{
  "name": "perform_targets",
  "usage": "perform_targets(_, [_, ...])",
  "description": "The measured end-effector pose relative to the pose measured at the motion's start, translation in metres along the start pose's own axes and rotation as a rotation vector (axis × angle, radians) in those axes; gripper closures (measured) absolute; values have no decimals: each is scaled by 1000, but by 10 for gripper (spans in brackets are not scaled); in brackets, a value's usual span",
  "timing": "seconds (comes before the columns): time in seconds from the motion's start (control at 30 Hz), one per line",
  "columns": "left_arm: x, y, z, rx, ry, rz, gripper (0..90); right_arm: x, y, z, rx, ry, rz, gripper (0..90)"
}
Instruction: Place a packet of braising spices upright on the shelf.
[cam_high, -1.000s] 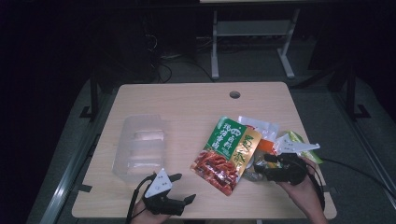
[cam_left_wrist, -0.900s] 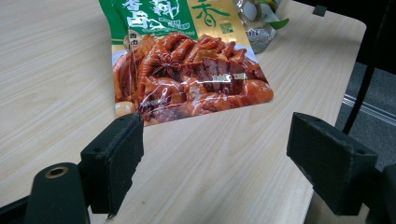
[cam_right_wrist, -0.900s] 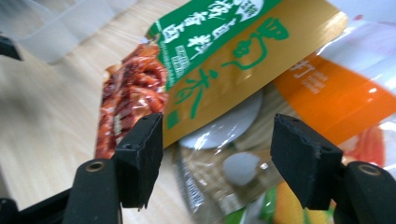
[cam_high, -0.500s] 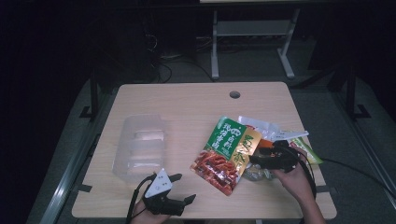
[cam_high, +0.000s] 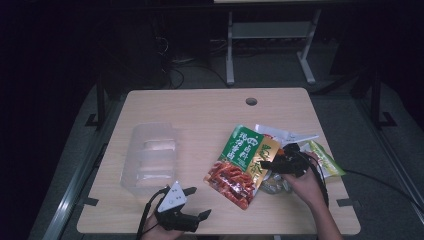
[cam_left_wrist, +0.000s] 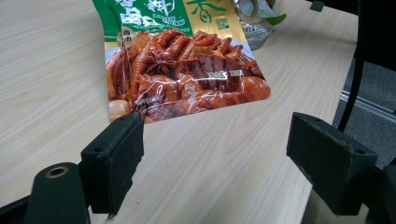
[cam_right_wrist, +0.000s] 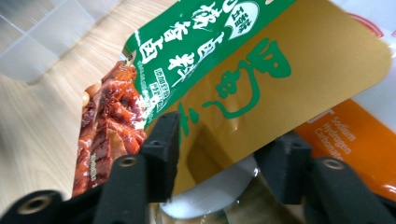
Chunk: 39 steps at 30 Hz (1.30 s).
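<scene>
The right tool (cam_right_wrist: 217, 154) had just been closing around the snack pouch's (cam_high: 243, 163) gold edge, beside the clear tray (cam_high: 149, 157); a shallow bite could slip. The left tool (cam_high: 182, 210) stood open, empty.

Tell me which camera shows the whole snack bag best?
The high view: the snack bag lies there whole on the table, green top and red bottom. The left gripper view shows its red lower half up close, and the right gripper view shows its green-and-gold top corner.
</scene>
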<state>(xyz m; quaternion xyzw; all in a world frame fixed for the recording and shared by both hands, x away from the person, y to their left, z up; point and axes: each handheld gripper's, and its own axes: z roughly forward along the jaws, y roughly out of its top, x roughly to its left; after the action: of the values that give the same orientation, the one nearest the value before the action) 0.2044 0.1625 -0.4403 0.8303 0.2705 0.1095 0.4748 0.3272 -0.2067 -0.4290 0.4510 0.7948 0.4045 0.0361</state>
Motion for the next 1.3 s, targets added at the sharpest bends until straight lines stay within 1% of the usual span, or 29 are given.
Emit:
perform_targets(0.07, [1, 0, 1, 0, -2, -4, 186, 0, 1, 1, 5, -11, 1, 594])
perform_targets(0.13, [2, 0, 2, 4, -7, -14, 187, -1, 2, 0, -10, 7, 21, 669])
perform_targets(0.23, [3, 0, 3, 5, -14, -27, 189, -1, 3, 1, -10, 24, 35, 718])
perform_targets(0.27, [4, 0, 5, -1, -22, -40, 190, -1, 4, 1, -7, 30, 37, 735])
perform_targets(0.33, [6, 2, 7, 3, -33, -51, 192, 0, 7, 2, -3, 50, 29, 785])
perform_targets(0.4, [7, 4, 8, 8, -35, -53, 194, 2, 11, 2, 3, 64, 9, 833])
perform_targets(0.43, [7, 4, 8, 8, -35, -53, 194, 4, 12, 2, 3, 76, 8, 851])
perform_targets(0.47, [8, 7, 9, 3, -47, -63, 196, 6, 14, 2, 8, 80, 3, 862])
perform_targets(0.57, [9, 12, 12, 4, -43, -56, 198, 9, 16, 1, 13, 76, -12, 874])
perform_targets(0.6, [10, 15, 13, 6, -43, -56, 198, 13, 19, -2, 8, 81, -37, 885])
perform_targets(0.63, [11, 16, 15, 11, -43, -52, 198, 14, 20, -3, 2, 82, -46, 888])
perform_targets(0.67, [15, 22, 20, 22, -38, -47, 197, 17, 21, -5, -4, 87, -55, 890])
perform_targets(0.7, [15, 22, 20, 22, -38, -47, 197, 17, 21, -5, -4, 87, -55, 890])
perform_targets(0.73, [17, 25, 23, 24, -40, -53, 197, 21, 24, -10, -21, 91, -83, 894])
perform_targets(0.77, [21, 30, 30, 38, -32, -50, 195, 24, 26, -13, -34, 97, -98, 894])
perform_targets(0.87, [27, 37, 41, 68, -27, -52, 181, 30, 29, -20, -51, 110, -131, 895])
perform_targets(0.9, [27, 37, 41, 68, -27, -52, 181, 33, 31, -22, -58, 112, -142, 895])
perform_targets(0.93, [30, 40, 47, 70, -21, -50, 181, 35, 32, -24, -60, 115, -149, 895])
perform_targets(0.97, [32, 41, 50, 73, -24, -52, 180, 38, 33, -25, -67, 120, -162, 896])
perform_targets(1.0, [33, 43, 53, 74, -19, -57, 180, 40, 34, -27, -76, 126, -179, 896])
perform_targets(1.03, [33, 43, 53, 74, -19, -57, 173, 40, 34, -27, -76, 126, -179, 896])
perform_targets(1.07, [35, 44, 57, 79, -4, -58, 173, 42, 35, -28, -82, 133, -189, 896])
perform_targets(1.1, [38, 45, 60, 81, 0, -67, 169, 44, 37, -31, -86, 136, -202, 896])
perform_targets(1.13, [43, 46, 64, 79, 5, -96, 165, 49, 39, -34, -94, 141, -228, 896])
perform_targets(1.17, [43, 46, 64, 79, 5, -96, 165, 49, 39, -34, -94, 141, -228, 896])
perform_targets(1.2, [47, 48, 68, 74, 11, -118, 163, 53, 41, -38, -97, 144, -250, 897])
perform_targets(1.23, [50, 49, 70, 71, 17, -128, 161, 55, 42, -40, -102, 151, -255, 897])
perform_targets(1.27, [53, 51, 72, 80, 21, -115, 161, 56, 43, -41, -108, 159, -266, 897])
perform_targets(1.3, [53, 51, 72, 80, 21, -115, 161, 56, 43, -41, -108, 159, -266, 897])
